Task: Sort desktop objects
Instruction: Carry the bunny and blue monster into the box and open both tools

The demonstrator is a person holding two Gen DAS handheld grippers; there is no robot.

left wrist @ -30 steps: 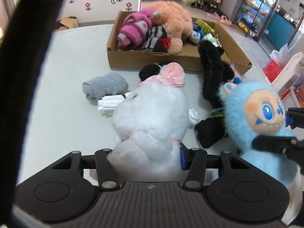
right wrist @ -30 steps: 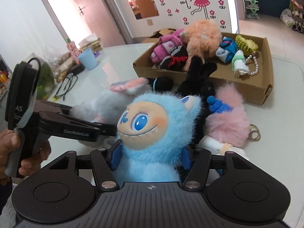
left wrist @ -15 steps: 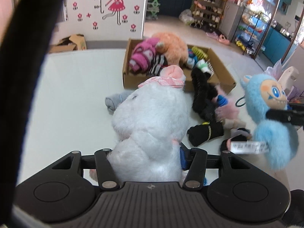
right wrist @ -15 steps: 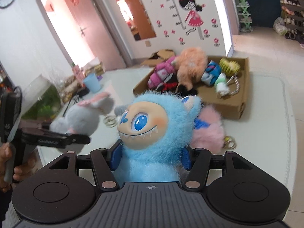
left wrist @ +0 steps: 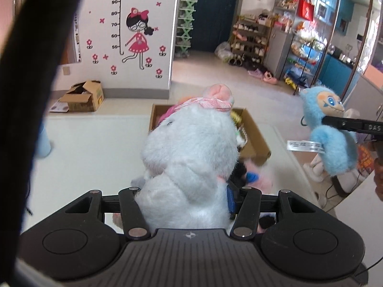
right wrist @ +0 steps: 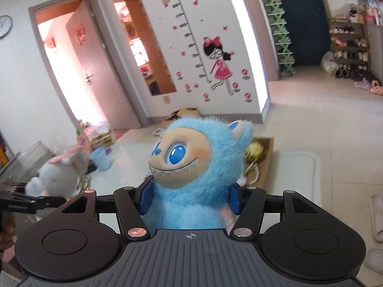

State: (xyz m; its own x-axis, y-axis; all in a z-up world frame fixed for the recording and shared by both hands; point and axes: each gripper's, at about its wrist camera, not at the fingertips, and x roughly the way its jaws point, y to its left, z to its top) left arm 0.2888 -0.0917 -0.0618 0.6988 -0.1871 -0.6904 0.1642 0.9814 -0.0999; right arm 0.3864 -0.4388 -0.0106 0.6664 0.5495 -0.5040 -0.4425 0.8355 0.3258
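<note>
My left gripper [left wrist: 184, 198] is shut on a white plush rabbit [left wrist: 191, 157] with a pink striped bow and holds it high above the white table [left wrist: 95, 143]. My right gripper [right wrist: 189, 198] is shut on a blue furry monster doll [right wrist: 198, 165], also held up in the air. The blue doll shows at the right of the left wrist view [left wrist: 328, 129]. The rabbit shows at the left of the right wrist view [right wrist: 59, 174]. A cardboard box [left wrist: 256, 136] of soft items lies on the table behind the rabbit, mostly hidden.
A pink fluffy toy [left wrist: 261, 174] and black plush pieces [left wrist: 239, 177] lie on the table below the rabbit. A light blue cup [right wrist: 100, 159] stands on the table's far left. A small open carton [left wrist: 81, 95] sits on the floor by the wall.
Both grippers have risen well above the table with their toys still held. The table and box have dropped lower in both views.
</note>
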